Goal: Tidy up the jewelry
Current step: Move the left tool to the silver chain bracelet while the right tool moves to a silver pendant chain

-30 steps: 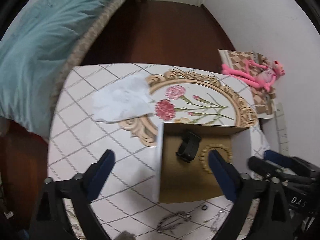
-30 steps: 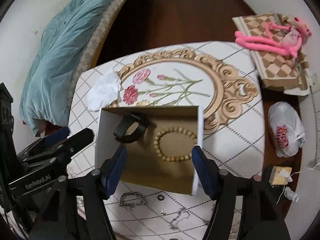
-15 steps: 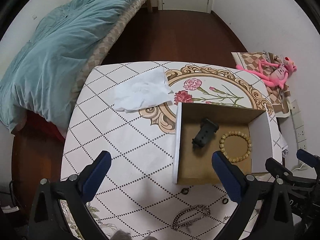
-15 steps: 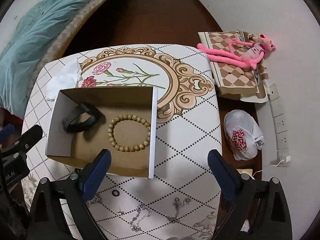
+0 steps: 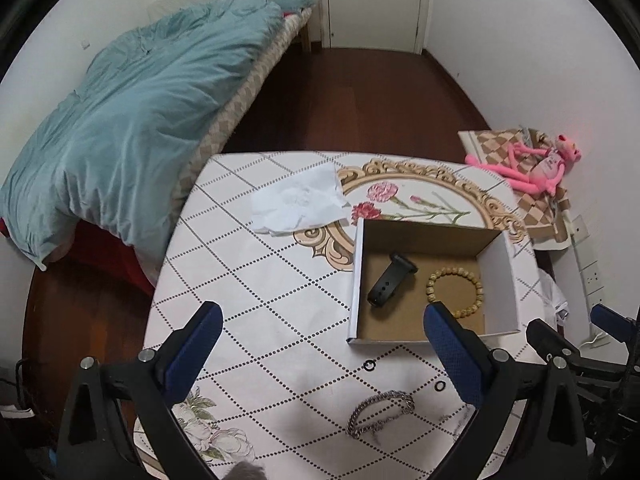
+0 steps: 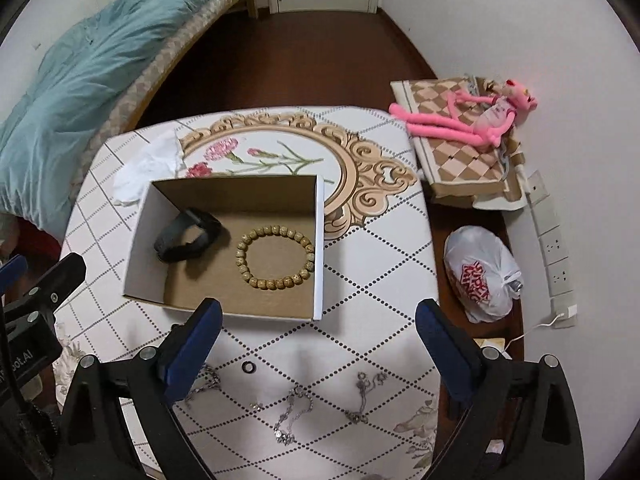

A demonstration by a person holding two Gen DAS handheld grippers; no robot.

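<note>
An open cardboard box (image 5: 498,280) (image 6: 319,240) stands on the patterned table. It holds a black watch band (image 5: 390,285) (image 6: 186,236) and a wooden bead bracelet (image 5: 455,291) (image 6: 276,256). On the table in front of the box lie a silver chain bracelet (image 5: 380,412), two small black rings (image 5: 369,366) (image 6: 249,367) and several thin silver chains (image 6: 294,412). My left gripper (image 5: 320,356) is open and empty, above the table left of the box. My right gripper (image 6: 318,350) is open and empty, above the near chains.
A crumpled white tissue (image 5: 298,200) lies at the table's far left. A bed with a teal duvet (image 5: 120,128) stands to the left. A pink plush toy (image 6: 472,116) on a checkered box and a white plastic bag (image 6: 482,276) sit on the floor at right.
Both grippers have pulled back and risen away from the box, so more of the table and room shows. Both stay open and empty.
</note>
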